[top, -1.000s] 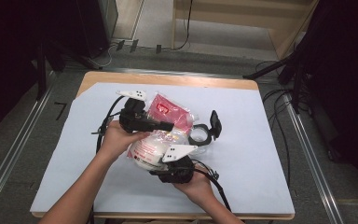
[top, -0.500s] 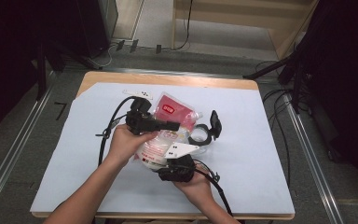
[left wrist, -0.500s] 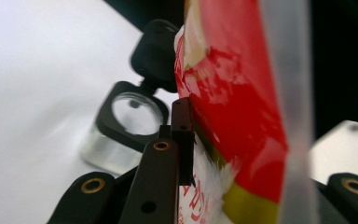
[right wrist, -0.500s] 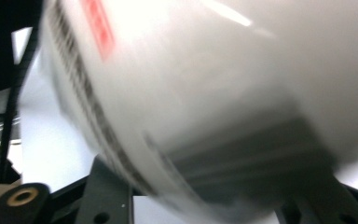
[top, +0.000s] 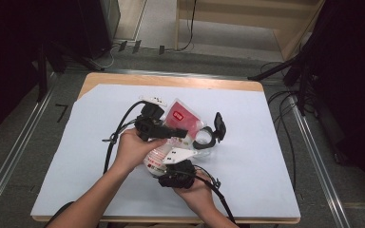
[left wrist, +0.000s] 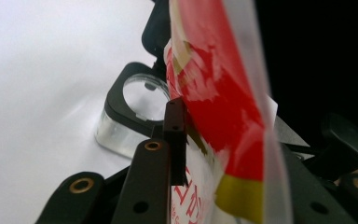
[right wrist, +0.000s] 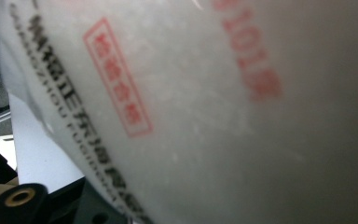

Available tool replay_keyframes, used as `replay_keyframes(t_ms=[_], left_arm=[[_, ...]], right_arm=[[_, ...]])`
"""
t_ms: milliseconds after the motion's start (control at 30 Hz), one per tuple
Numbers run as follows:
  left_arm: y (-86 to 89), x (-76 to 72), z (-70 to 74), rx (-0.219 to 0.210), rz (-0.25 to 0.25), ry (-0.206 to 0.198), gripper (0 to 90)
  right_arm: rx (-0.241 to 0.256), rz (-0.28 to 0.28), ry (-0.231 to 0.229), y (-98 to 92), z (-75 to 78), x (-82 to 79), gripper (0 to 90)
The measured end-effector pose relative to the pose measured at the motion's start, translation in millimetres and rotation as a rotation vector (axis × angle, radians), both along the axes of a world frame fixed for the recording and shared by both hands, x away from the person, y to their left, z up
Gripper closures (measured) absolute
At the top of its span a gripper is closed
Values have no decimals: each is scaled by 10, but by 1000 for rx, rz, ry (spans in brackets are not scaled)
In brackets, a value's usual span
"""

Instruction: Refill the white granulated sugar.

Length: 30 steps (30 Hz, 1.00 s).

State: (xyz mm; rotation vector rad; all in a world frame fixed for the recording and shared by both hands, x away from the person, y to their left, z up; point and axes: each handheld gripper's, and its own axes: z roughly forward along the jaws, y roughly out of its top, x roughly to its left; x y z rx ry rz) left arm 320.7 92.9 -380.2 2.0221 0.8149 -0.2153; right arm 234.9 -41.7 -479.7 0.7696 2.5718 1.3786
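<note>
A soft plastic pouch (top: 171, 137) lies at the middle of the table (top: 266, 190), between the two grippers. Its far part is glossy and clear with a red printed panel; its near part is cloudy white film bearing red and black print, and it looks full and rounded.

The table is a pale wooden board covered by a smooth light-blue sheet (top: 100, 180). Just beside the pouch, on its far right, sits a black-framed piece with a round clear opening (top: 204, 137), set on a clear block, with a black flap raised at its right end. A small white tag (top: 153, 99) lies beyond the left gripper.

In the high view the left gripper (top: 164, 130), black plastic and held by the left hand (top: 133, 148), lies across the top of the pouch. In the left gripper view one black jaw presses against the pouch's red film (left wrist: 214, 93), with the round-windowed piece behind it; the jaws stand narrowly about the film.

The right gripper (top: 178, 164), held by the right hand (top: 195, 187), meets the pouch's near end, its grey plate lying over the white film. In the right gripper view the white printed film (right wrist: 205, 112) covers the jaws, so whether they grip cannot be told.
</note>
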Motion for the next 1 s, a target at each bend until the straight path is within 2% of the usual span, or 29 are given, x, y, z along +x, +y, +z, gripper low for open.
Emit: replay_keyframes(t_ms=[67,167,200,267,300,500,600,633,700,733,800,967,1000], left_arm=[[-5,8,-17,2,-10,15,736],[-25,3,-31,22,-28,27,708],[-40,-14,-30,69,-45,4,703],[-61,-45,-27,124,-71,-24,697],[-70,-53,-27,116,-71,-13,686],[20,-28,48,87,-89,30,673],[70,-20,79,73,-84,33,678],[75,-25,85,72,-77,24,704],[77,-33,93,74,-68,14,775],[71,-39,91,62,-60,20,803],[67,-40,91,60,-55,20,833],[0,-66,84,38,-24,51,812],[-15,-71,80,21,-19,63,798]], right_arm=[[1,-1,14,7,-13,-3,564],[39,0,42,-10,-36,11,578],[53,-6,54,-21,-35,21,581],[89,-22,92,-61,-26,55,585],[98,-32,102,-79,-22,67,585],[112,-29,96,-135,-21,76,594],[121,-22,87,-135,-5,69,597],[120,-20,78,-132,7,70,598],[104,-16,58,-119,30,67,599],[99,-18,57,-111,39,58,601],[83,-16,36,-94,52,46,598],[43,-19,11,-21,64,-18,546],[43,-20,10,-12,64,-21,546]])
